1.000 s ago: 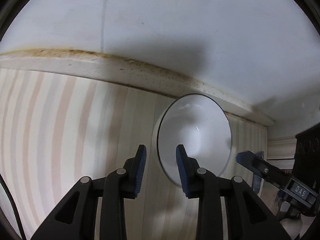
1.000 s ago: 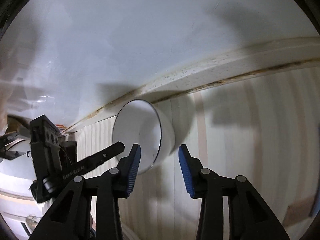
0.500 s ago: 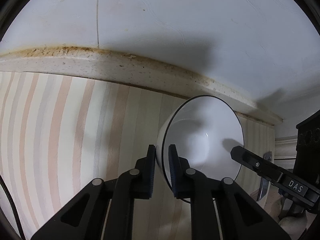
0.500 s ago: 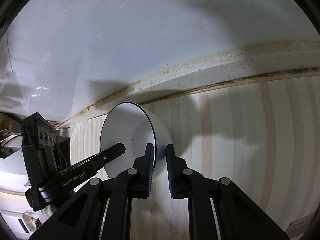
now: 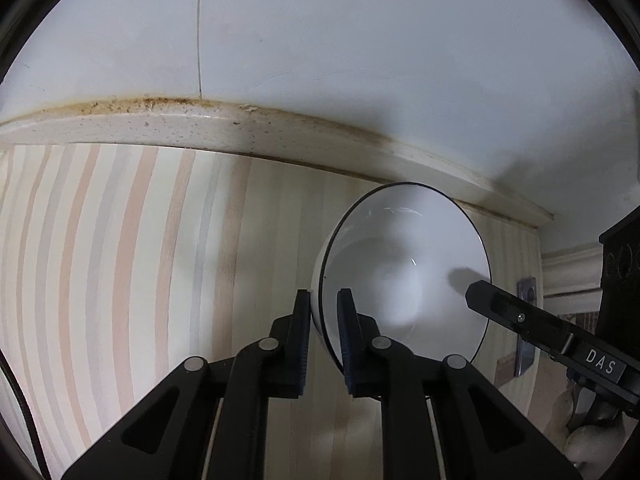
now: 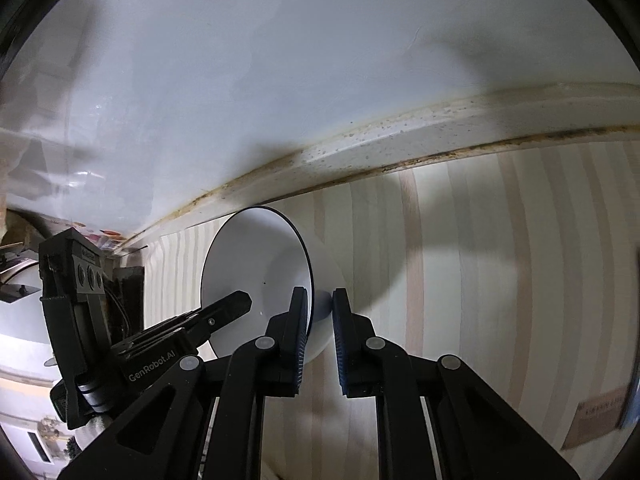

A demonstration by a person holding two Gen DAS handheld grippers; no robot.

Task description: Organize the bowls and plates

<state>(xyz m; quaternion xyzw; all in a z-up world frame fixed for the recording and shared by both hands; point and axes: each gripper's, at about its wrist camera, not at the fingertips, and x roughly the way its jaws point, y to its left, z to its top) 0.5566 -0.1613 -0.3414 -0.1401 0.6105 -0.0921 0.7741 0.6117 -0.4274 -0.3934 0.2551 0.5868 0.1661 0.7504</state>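
A white bowl with a thin black rim sits over the striped countertop, and both grippers hold it. My left gripper is shut on the bowl's left rim, one pad inside and one outside. My right gripper is shut on the opposite rim of the bowl in the same way. The right gripper's finger reaches over the bowl in the left wrist view. The left gripper's finger shows likewise in the right wrist view. I cannot tell whether the bowl's base touches the counter.
A stained, speckled ledge runs along the back of the counter under a white tiled wall. Dark clutter stands past the counter's right end. A cardboard piece lies at the lower right of the right wrist view.
Both grippers went from open beside the bowl to shut on its rim. The bowl now looks larger and closer in both views, and the hands shifted slightly with it.
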